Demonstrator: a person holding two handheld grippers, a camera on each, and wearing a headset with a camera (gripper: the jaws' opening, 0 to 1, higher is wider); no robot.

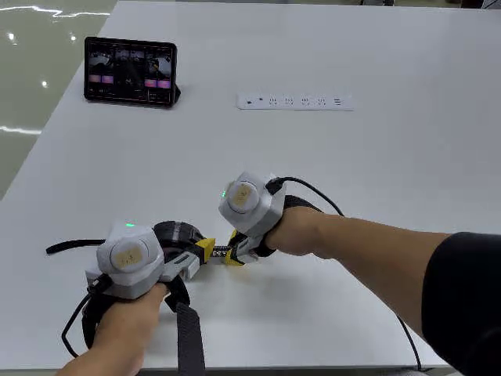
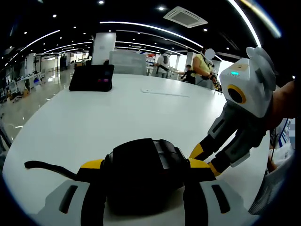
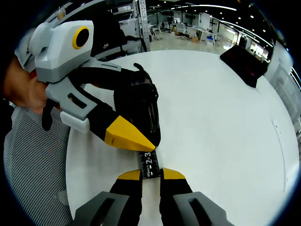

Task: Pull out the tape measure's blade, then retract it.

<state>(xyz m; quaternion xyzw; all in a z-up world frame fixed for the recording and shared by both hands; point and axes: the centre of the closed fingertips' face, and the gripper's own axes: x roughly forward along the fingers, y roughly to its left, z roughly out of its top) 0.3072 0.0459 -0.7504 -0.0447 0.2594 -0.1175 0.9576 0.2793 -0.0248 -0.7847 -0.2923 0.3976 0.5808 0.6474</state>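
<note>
Nearest of all is the person's left hand (image 1: 117, 333), which holds the left gripper (image 2: 146, 167). A black strap (image 1: 188, 337) hangs down beside that hand. Everything sits on a white table (image 1: 391, 157).

The tape measure (image 1: 178, 233) is near the front edge of the table, just past the left hand. It is black and round. In the head view the left gripper's grey body hides part of it. A thin black loop (image 1: 74, 245) lies flat on the table to its left. A black cable (image 1: 313, 192) curls away from the right hand (image 1: 293, 231).

Farther back lies a white power strip (image 1: 295, 101). A dark tablet (image 1: 131, 70) stands at the far left with its screen lit.

The blade (image 3: 148, 162) is out only a little way. It runs sideways across the table, from the tape measure toward the right gripper (image 3: 150, 175). The numbers 2 and 3 show on it.

The left gripper's jaws are fairly wide and hug the tape measure on both sides. The right gripper's jaws are almost together, and their yellow tips pinch the blade. The two grippers are very close, nearly tip to tip.
</note>
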